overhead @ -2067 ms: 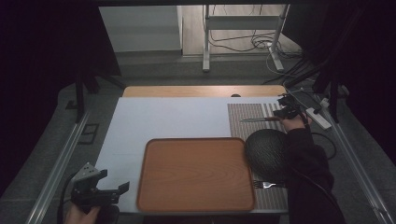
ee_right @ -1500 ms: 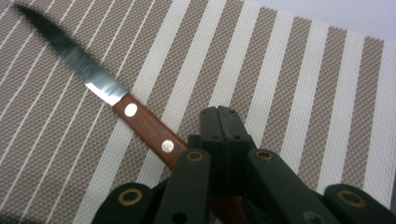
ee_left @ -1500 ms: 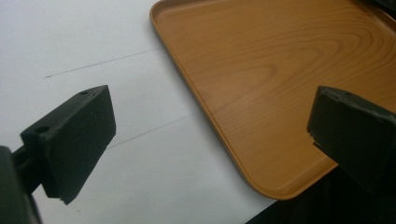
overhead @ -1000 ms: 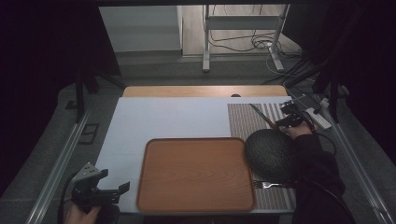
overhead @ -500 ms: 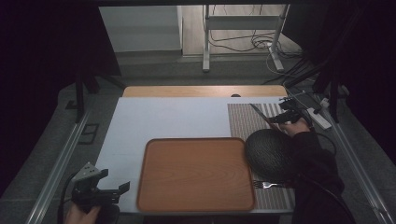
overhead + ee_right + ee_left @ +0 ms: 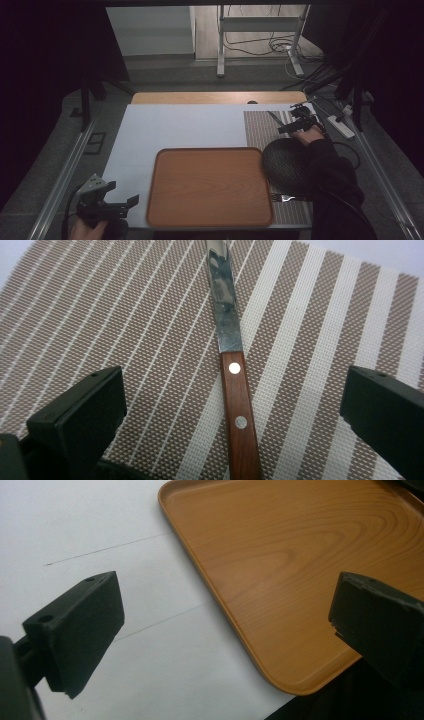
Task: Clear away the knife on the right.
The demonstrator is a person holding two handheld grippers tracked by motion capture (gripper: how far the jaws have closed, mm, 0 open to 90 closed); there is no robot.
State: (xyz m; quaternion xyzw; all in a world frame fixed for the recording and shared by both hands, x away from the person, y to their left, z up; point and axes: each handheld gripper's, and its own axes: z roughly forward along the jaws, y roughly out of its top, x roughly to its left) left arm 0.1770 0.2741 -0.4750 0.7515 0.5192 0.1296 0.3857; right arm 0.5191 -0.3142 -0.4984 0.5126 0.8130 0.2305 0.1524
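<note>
Landmark: the striped placemat (image 6: pixel 262 131) is taken as reference; it is laid on the right part of the white table (image 6: pixel 180 125).
Knife: a knife (image 6: pixel 231 355) with a wooden handle and 2 rivets is seen lying flat on the placemat, near its far edge, blade pointing away from the right gripper.
Right gripper: the right gripper (image 6: pixel 295 120) is held over the far right part of the placemat; its jaws have just been opening and are now spread wide, with the knife handle lying between them, untouched by either pad.
Left gripper: the left gripper (image 6: pixel 107 205) is held well apart from the placemat, at the table's near left corner; its jaws are spread wide and nothing is gripped.
Tray: a wooden tray (image 6: pixel 210 187) is set just beside the placemat's left edge.
Bowl: a dark round bowl (image 6: pixel 285 162) is placed on the placemat, nearer than the knife.
Fork: a fork (image 6: pixel 282 198) is seen on the placemat's near end.
</note>
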